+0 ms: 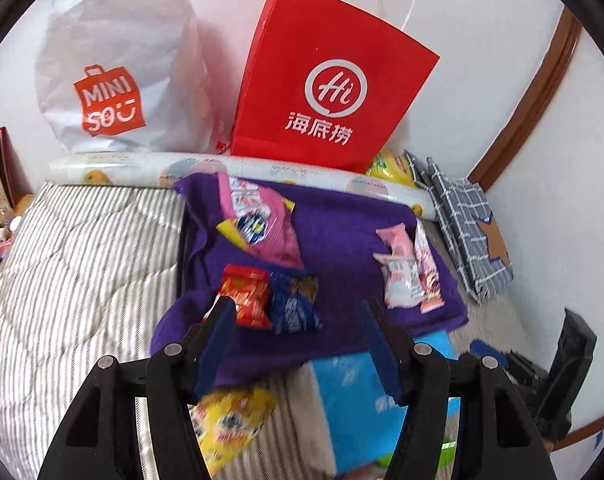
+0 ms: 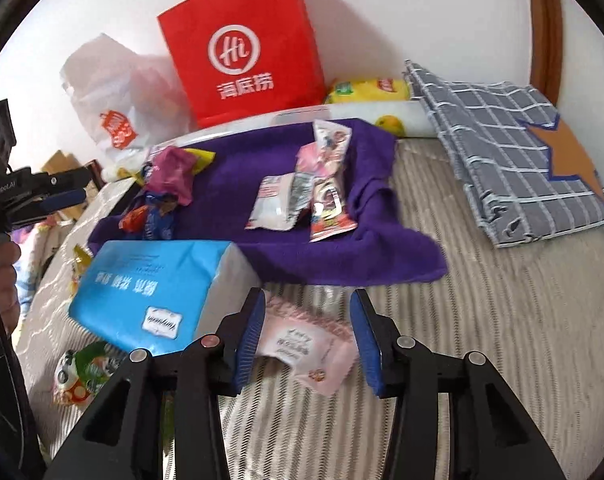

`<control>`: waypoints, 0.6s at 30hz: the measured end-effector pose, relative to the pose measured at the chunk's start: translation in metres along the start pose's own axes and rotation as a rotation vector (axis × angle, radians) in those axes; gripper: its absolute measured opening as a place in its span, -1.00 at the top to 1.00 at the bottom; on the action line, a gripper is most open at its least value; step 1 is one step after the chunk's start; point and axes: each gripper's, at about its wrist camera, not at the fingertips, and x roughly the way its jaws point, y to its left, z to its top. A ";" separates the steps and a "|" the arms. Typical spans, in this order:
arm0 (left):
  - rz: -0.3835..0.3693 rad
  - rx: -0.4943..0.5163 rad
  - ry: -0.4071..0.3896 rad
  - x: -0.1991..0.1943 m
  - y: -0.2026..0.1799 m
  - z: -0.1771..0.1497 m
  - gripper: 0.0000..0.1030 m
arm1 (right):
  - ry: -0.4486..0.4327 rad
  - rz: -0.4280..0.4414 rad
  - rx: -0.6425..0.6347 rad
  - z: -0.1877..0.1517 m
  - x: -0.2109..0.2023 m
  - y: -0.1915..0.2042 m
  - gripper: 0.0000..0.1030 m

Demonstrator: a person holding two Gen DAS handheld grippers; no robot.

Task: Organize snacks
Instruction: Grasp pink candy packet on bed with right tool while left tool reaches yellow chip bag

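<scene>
Jaws, left: left gripper stands apart with nothing between its pads, hanging over the near edge of the purple cloth
Jaws, right: right gripper stands apart; a pale pink sachet lies on the bed between the blue pads, and whether they touch it cannot be told
Snacks on cloth, left group: a red packet and a blue packet lie touching, just past the left gripper's tips; a large pink bag lies at 12 o'clock from them
Snacks on cloth, right group: a pink-and-white packet and a long pink stick packet lie side by side at 3 o'clock from the red and blue pair
Snacks off cloth: a yellow packet lies on the striped bedding at 6 o'clock from the cloth; a panda-print packet sits at 8 o'clock from the right gripper
Tissue pack: a blue tissue pack lies at 10 o'clock from the right gripper, at the cloth's near edge
Backdrop: a red paper bag and a white Miniso bag lean on the wall at 12 o'clock; a grey checked bag lies at 2 o'clock
</scene>
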 end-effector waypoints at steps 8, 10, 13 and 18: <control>0.036 0.000 0.021 -0.009 0.010 -0.018 -0.20 | 0.093 0.097 0.046 0.002 0.032 -0.013 0.14; 0.039 -0.002 0.028 -0.009 0.010 -0.021 -0.20 | 0.109 0.115 0.059 -0.002 0.034 -0.017 0.16; 0.040 0.003 0.036 -0.010 0.010 -0.025 -0.20 | 0.122 0.141 0.069 -0.009 0.028 -0.021 0.16; 0.024 0.002 0.042 -0.014 0.008 -0.031 -0.20 | 0.143 0.164 0.081 -0.020 0.015 -0.024 0.16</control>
